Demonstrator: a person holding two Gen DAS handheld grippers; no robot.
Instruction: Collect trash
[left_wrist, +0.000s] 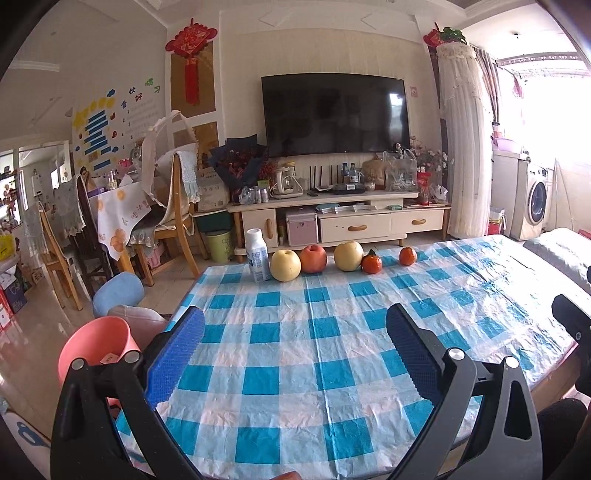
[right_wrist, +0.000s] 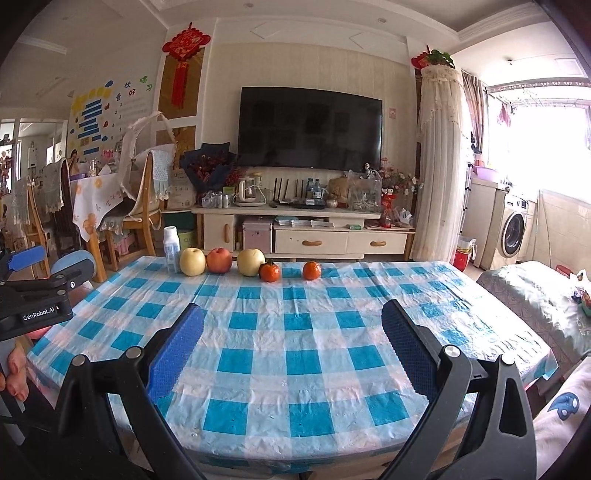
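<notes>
A white milk bottle (left_wrist: 257, 255) (right_wrist: 171, 249) stands at the far left end of a row on the blue-checked table (left_wrist: 295, 354) (right_wrist: 295, 332). Beside it sit a yellow pear (left_wrist: 285, 265), a red apple (left_wrist: 313, 258), a second pear (left_wrist: 348, 255) and two tangerines (left_wrist: 371, 263) (left_wrist: 407, 256). A pink bin (left_wrist: 94, 350) stands on the floor off the table's left edge. My left gripper (left_wrist: 295, 354) is open above the near table, nothing between its blue pads. My right gripper (right_wrist: 291, 350) is open likewise, empty. The left gripper's body (right_wrist: 37, 295) shows at the right view's left edge.
A TV cabinet (left_wrist: 332, 218) with clutter stands beyond the table. Wooden chairs (left_wrist: 173, 221) and a covered dining table sit at far left. A blue stool (left_wrist: 118, 291) stands near the pink bin. A bed (right_wrist: 535, 295) lies to the right, with a washing machine (right_wrist: 511, 232) behind it.
</notes>
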